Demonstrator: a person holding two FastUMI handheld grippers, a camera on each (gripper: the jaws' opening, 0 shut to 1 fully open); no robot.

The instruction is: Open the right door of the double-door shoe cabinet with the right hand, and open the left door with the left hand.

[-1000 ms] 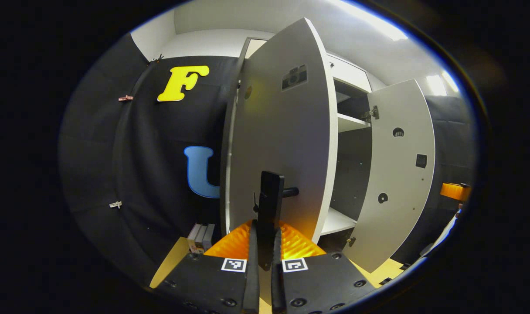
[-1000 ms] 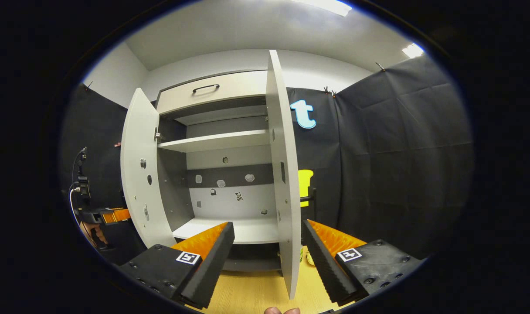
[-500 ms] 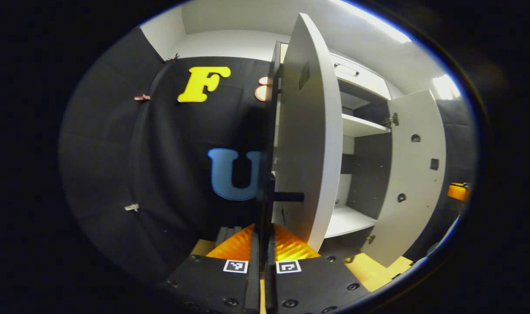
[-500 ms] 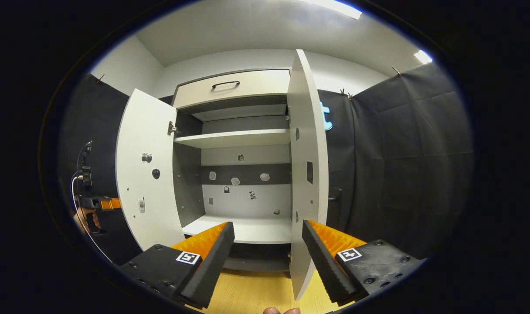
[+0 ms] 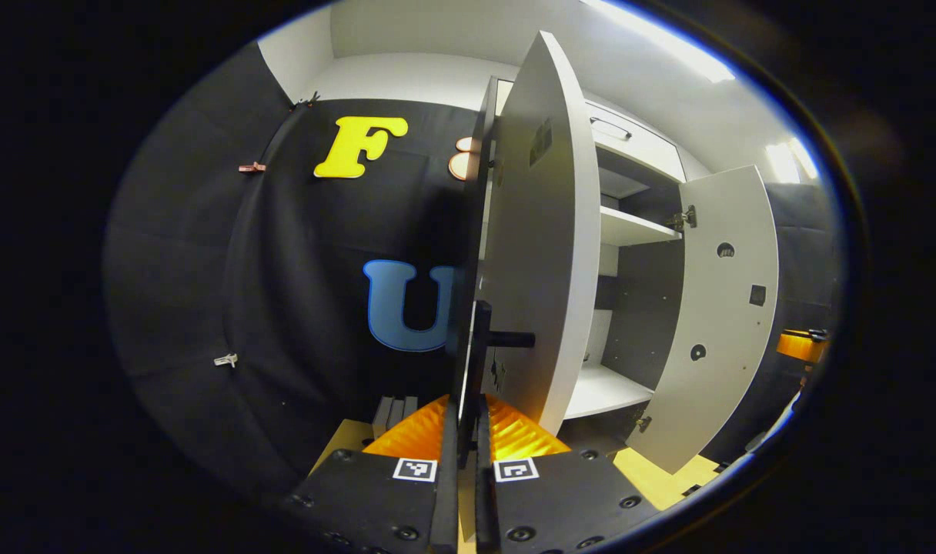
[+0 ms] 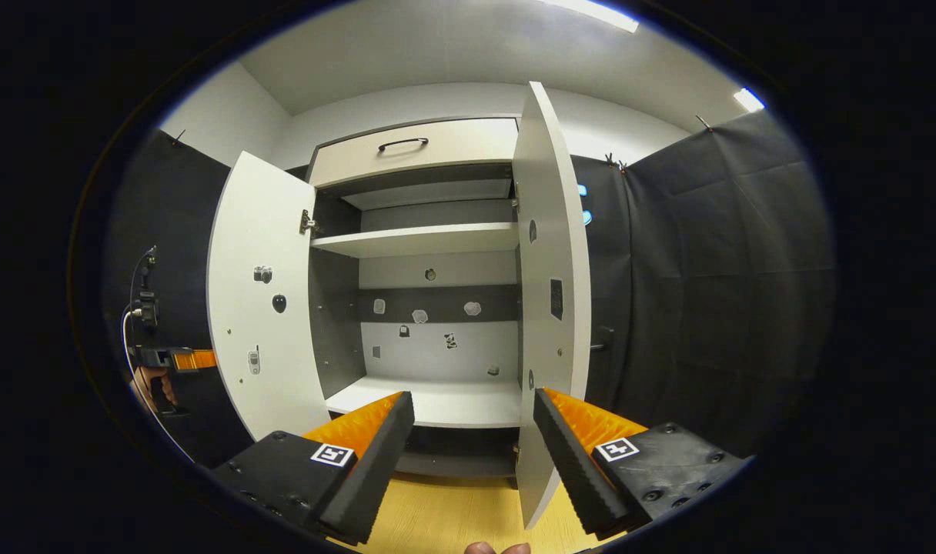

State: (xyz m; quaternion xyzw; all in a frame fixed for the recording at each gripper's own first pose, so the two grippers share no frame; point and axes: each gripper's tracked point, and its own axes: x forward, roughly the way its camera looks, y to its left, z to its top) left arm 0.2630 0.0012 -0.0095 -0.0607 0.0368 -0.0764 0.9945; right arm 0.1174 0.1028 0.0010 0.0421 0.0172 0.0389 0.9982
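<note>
Both doors of the shoe cabinet (image 6: 422, 146) stand wide; the left tool (image 5: 466, 431) is clenched on the left door's handle (image 5: 479, 346) — a grip for swinging the left door (image 5: 541, 254) outward; the right tool (image 6: 474, 446) hangs released before the right door (image 6: 549, 254) — apparently its part done.

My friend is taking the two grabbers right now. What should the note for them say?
Left gripper: shut on the left door's handle, with the left door swung wide open.
Right gripper: open, holding nothing, facing the shoe cabinet.
Right door: also wide open, its handle free. Shelves visible inside.
Done: both doors look open.
Left: probably just let go of the left handle and pull back.
</note>
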